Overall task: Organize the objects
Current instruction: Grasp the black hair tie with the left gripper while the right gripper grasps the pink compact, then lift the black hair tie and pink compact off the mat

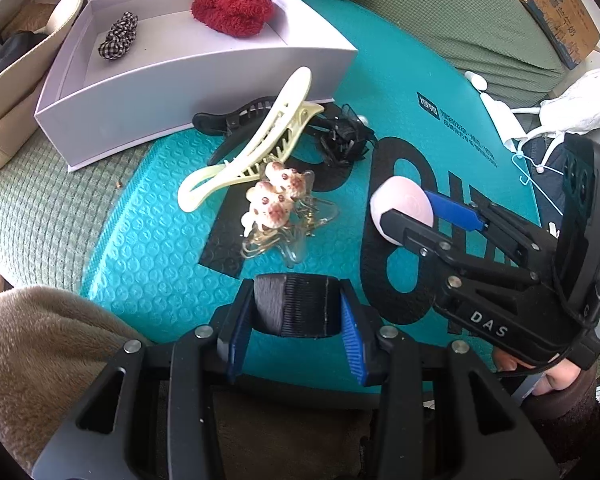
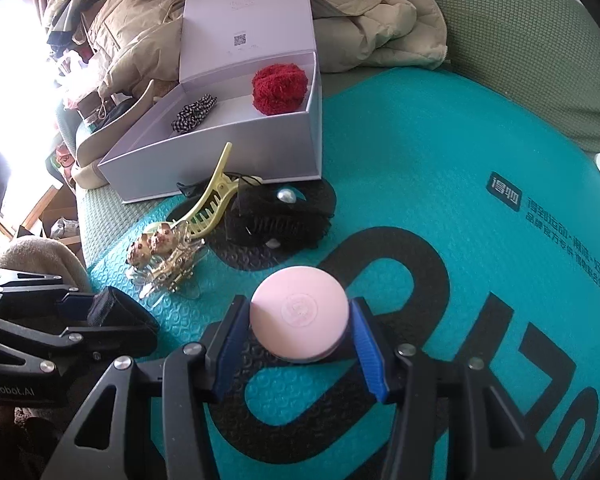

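- A black band (image 1: 296, 304) is clamped between the pads of the left gripper (image 1: 296, 320), over the near edge of the teal mat (image 1: 148, 248).
- A pink disc (image 2: 299, 314) is pinched at its rim by the half-closed right gripper (image 2: 299, 344), mid-mat.
- The white box (image 1: 188, 92) sits at the far left corner.
- The smooth, round disc could be squeezed out of a rim grip.
- The clips (image 1: 272, 200) lying before the box could be clipped by a low carry.

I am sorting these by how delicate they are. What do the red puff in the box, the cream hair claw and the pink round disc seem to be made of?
The red fluffy puff looks like soft chenille or terry yarn: matte, shaggy pile. The cream long hair claw clip seems rigid moulded plastic, smooth with a slight sheen and teeth. The pink round disc looks like smooth matte plastic or silicone with an embossed mark; which one, I cannot tell.
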`<state>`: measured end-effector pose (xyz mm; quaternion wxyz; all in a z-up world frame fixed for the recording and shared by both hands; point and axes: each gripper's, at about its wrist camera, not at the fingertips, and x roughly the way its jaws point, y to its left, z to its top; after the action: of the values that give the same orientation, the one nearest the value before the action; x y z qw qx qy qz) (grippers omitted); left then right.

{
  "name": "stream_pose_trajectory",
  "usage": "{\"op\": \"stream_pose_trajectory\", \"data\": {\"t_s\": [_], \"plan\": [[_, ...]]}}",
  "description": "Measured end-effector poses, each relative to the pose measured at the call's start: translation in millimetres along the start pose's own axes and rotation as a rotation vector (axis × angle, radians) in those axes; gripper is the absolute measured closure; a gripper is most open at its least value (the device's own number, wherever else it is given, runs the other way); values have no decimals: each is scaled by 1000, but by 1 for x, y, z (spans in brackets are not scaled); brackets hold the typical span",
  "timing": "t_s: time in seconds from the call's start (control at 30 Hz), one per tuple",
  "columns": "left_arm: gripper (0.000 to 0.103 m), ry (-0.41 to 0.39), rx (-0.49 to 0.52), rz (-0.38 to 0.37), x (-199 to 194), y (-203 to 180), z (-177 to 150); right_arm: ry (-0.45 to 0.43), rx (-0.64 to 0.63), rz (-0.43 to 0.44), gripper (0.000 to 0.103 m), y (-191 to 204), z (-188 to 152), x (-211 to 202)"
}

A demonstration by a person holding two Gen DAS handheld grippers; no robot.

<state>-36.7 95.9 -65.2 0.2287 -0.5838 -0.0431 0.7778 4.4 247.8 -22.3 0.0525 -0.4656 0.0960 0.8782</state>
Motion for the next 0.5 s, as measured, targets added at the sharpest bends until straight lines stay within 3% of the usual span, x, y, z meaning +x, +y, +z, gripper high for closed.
{"op": "stream_pose_trajectory", "data": {"t_s": [0.5], "plan": [[65,-32,185,-52,7,-65,4,-14,62,-102,51,-26,-52,-51]]}}
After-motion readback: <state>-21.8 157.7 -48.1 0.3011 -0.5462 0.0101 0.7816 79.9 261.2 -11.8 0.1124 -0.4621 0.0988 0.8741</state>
